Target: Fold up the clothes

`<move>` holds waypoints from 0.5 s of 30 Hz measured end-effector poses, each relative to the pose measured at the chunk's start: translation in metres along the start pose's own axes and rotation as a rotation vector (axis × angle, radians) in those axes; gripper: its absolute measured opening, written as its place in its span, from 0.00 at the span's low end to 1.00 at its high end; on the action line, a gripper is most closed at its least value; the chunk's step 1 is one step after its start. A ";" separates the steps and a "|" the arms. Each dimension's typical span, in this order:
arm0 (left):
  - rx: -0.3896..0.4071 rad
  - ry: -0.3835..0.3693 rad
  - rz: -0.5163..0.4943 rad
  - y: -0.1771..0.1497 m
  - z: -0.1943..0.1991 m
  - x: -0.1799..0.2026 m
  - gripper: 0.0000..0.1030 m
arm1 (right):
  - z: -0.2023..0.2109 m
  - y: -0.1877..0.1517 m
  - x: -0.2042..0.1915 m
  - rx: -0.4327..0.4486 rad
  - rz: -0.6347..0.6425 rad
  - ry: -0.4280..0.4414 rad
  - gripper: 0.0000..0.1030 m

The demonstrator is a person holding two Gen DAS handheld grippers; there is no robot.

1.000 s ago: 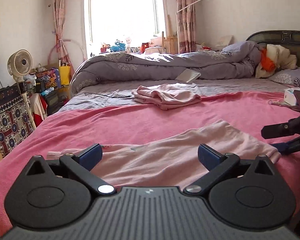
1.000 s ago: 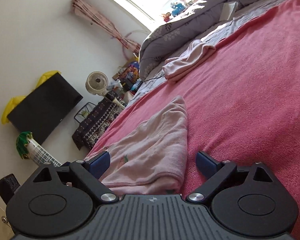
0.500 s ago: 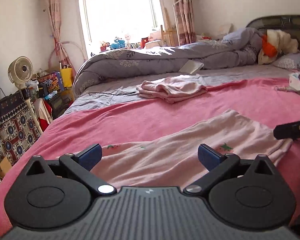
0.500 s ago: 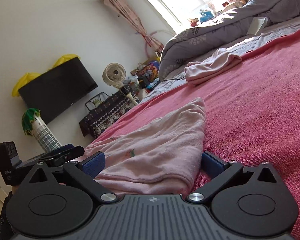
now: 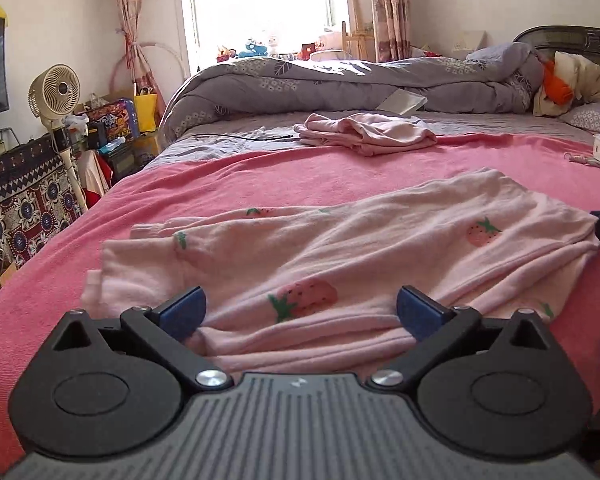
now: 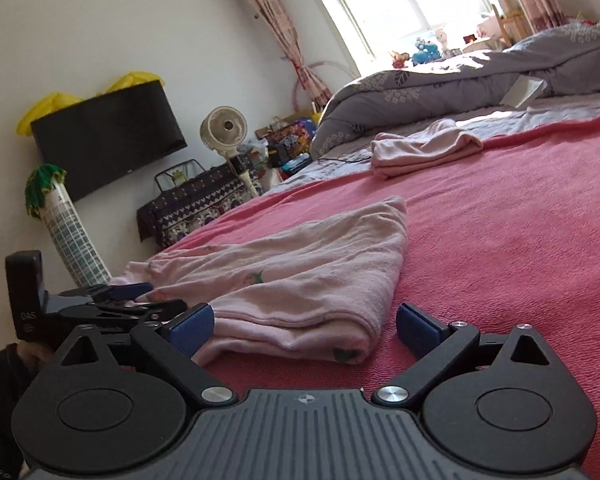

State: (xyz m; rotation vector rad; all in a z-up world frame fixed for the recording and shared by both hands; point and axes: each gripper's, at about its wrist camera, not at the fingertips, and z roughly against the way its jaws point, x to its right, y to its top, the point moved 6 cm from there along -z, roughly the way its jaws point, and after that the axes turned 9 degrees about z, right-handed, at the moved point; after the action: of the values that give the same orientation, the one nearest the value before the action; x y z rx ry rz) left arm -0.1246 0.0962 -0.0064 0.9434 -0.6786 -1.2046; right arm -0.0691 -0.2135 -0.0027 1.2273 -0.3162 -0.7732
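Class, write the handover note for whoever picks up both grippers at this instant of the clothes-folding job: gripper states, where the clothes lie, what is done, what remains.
Left gripper: open, fingers straddling the near edge of the strawberry-print garment, gripping nothing.
Right gripper: open, at the folded end of the same garment, gripping nothing.
The garment lies part-folded, in layers, on the pink blanket.
A second pink garment lies loosely bundled farther up the bed; whether it is finished I cannot tell.
Left to do: close on the near garment's edges and probably fold it over again, then deal with the far one.
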 end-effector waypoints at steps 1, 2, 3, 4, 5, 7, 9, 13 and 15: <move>0.010 0.021 -0.006 0.001 0.006 -0.006 1.00 | 0.007 0.005 -0.002 0.021 0.061 -0.073 0.96; 0.020 0.042 -0.011 0.001 0.012 -0.011 1.00 | 0.009 0.013 -0.008 0.065 0.116 -0.124 0.96; 0.030 0.063 -0.017 0.002 0.017 -0.017 1.00 | 0.011 0.022 -0.013 0.112 0.171 -0.173 0.96; 0.041 0.084 -0.022 0.002 0.023 -0.023 1.00 | 0.005 0.030 -0.022 0.148 0.212 -0.192 0.99; 0.046 0.101 -0.019 0.003 0.026 -0.028 1.00 | -0.003 0.036 -0.032 0.163 0.247 -0.189 0.99; 0.033 0.117 0.022 0.001 0.019 -0.037 1.00 | -0.038 0.045 -0.063 0.175 0.351 -0.178 0.99; -0.014 0.121 0.061 -0.012 0.006 -0.047 1.00 | -0.075 0.031 -0.076 0.074 0.382 -0.164 1.00; -0.019 0.078 0.183 -0.022 0.008 -0.068 1.00 | -0.127 0.011 -0.092 -0.087 0.394 -0.141 0.99; -0.013 0.122 0.230 -0.015 0.017 -0.074 1.00 | -0.117 0.019 -0.084 -0.070 0.327 -0.138 1.00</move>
State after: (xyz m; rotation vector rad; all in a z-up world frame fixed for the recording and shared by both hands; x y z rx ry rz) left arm -0.1642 0.1622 -0.0082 0.8944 -0.6613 -0.9403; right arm -0.0514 -0.0695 -0.0092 1.0251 -0.5820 -0.5808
